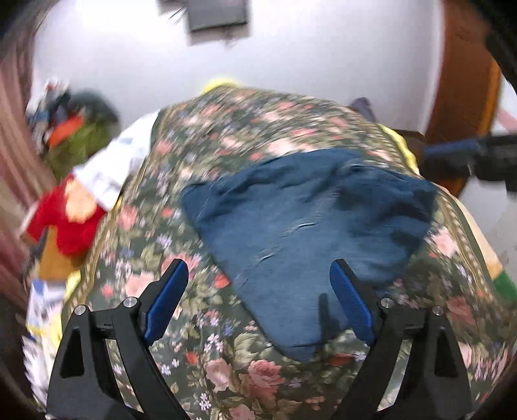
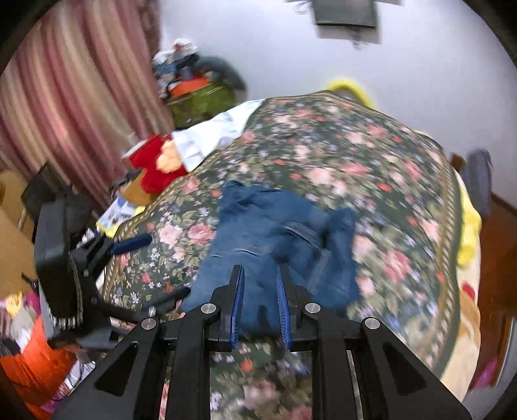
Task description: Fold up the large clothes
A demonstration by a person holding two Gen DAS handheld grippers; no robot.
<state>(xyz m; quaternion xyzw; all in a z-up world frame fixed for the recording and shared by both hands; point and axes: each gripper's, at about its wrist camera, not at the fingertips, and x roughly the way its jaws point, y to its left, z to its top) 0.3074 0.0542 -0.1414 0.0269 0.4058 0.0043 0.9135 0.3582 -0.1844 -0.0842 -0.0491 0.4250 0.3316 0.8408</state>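
Blue denim jeans (image 1: 307,232), folded into a rumpled block, lie on the dark green floral bedspread (image 1: 226,135) toward its near edge, roughly midway between the left and right edges; a narrower folded end reaches closest to the near edge. Both views are blurred, so seams and pockets cannot be read in detail.

Left gripper (image 1: 258,281): black frame, blue-padded fingers (image 1: 164,303), jaws spread wide with nothing between them. It hangs above the near end of the jeans and does not appear to touch the cloth.

Right gripper (image 2: 260,284): jaws drawn close, a narrow gap remaining between the blue pads (image 2: 237,307). The fingertips stand over the near end of the jeans (image 2: 274,232); whether cloth is pinched between them cannot be told.

The left gripper (image 2: 129,247) also shows in the right wrist view, off the bedspread's left edge.

At the far left corner of the bedspread (image 2: 371,155) lie a white folded cloth (image 2: 213,135) and, touching it, a red and yellow plush item (image 2: 158,164). A pink striped curtain (image 2: 74,97) hangs beyond them. A dark rectangular frame (image 2: 345,13) hangs on the white wall
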